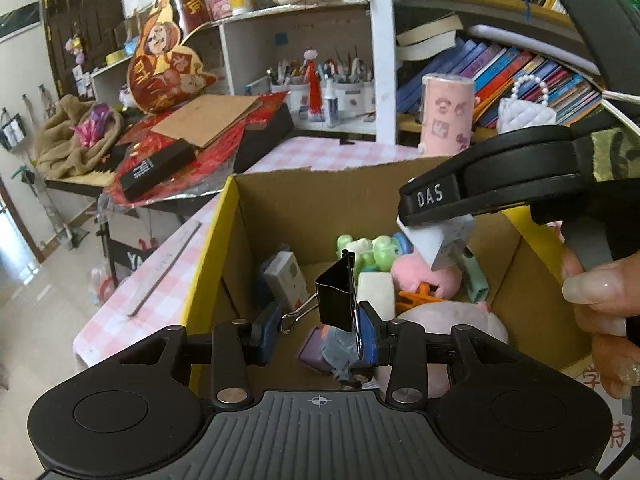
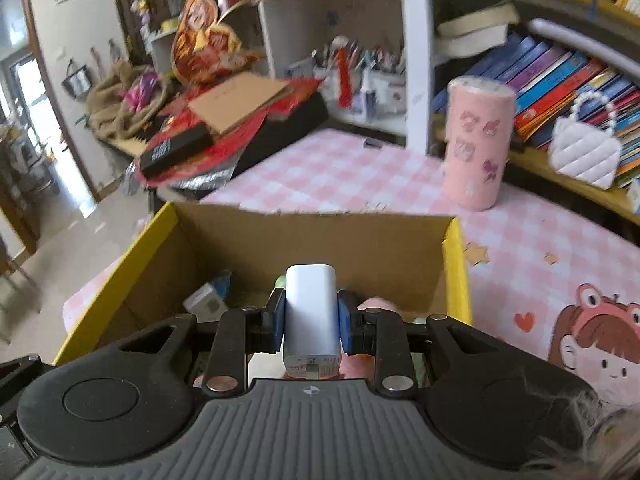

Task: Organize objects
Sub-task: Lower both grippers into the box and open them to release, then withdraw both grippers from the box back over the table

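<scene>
Hovering inside cardboard box [image 2: 316,236] rim, white block [image 2: 310,312] clamped.

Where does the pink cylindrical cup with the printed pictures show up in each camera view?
Left wrist view: the pink cylindrical cup stands right of centre, upper part, behind the open cardboard box, before the bookshelf.
Right wrist view: the cup stands upper right on the pink checked tablecloth, beyond the box's far right corner.
Shared landmark: the white quilted mini handbag, right of the cup.

Checkered table [image 2: 344,176]: cardboard box [image 2: 352,236], pink canister [image 2: 478,144].
</scene>
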The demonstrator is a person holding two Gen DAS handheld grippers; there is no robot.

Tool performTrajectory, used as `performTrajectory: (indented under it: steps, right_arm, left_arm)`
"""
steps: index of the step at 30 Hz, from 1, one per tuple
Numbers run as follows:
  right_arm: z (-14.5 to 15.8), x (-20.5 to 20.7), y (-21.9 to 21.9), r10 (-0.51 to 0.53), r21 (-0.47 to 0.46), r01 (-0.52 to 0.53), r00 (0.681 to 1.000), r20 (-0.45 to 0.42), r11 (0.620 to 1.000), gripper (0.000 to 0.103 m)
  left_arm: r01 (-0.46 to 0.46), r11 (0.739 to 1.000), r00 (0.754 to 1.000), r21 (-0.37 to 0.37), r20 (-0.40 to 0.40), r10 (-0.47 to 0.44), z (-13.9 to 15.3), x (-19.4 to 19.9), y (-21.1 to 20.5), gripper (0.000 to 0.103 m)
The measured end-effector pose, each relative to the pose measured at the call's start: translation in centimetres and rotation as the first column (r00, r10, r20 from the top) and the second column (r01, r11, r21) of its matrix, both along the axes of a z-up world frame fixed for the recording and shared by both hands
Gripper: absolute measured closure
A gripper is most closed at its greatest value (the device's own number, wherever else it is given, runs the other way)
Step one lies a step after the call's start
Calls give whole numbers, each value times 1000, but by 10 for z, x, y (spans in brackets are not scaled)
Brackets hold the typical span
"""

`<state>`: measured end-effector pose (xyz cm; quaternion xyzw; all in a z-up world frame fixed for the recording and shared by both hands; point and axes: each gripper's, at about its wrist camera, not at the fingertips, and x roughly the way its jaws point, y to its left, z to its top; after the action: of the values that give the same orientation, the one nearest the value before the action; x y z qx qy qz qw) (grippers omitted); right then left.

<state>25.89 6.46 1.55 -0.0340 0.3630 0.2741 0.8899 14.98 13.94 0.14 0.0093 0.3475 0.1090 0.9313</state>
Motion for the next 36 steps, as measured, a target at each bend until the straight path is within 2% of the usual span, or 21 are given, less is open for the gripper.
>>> performTrajectory:
  steps: [7,9,11,13,16,17,21,24,29,33,36]
  right_arm:
    - [-14,4,5,63,-24,-65,996,-68,998,78]
    - [-14,4,5,72,-22,-74,995,-75,997,78]
    - [-14,5,5,80,-18,-82,994,-74,997,78]
    - [-13,4,4,87,-6,-88,994,-73,996,77]
    - [-9,2,2,97,18,-96,993,-64,995,67]
    - [-7,1,1,100,31,-98,993,-62,995,67]
    - [9,-9,-8,98,74,-96,995,-17,993,67]
    - [26,-19,-23,55,111,-58,998,29,992,67]
    - [54,-49,-63,-83,170,60,988,128,984,67]
    - [63,-78,-97,-219,187,184,957,189,965,67]
    - [59,-100,-115,-317,175,284,926,203,943,67]
  left_arm:
    - [-45,999,999,-2,17,45,2,1,-1,62]
    - [-45,999,999,-7,27,45,4,0,-2,58]
    - [-46,999,998,-4,32,46,5,-2,-4,48]
    - [-48,999,998,6,40,48,8,-4,-7,46]
    - [-65,998,996,9,63,64,12,-12,-9,37]
    - [-73,997,995,8,70,72,14,-15,-9,34]
    - [-99,995,991,0,94,98,20,-24,-7,30]
    - [-100,995,987,-6,129,100,30,-30,-5,25]
    - [-85,996,975,-22,206,87,49,-39,-5,21]
    - [-47,998,968,-37,246,54,58,-46,-8,17]
    - [3,999,964,-49,264,10,62,-53,-15,14]
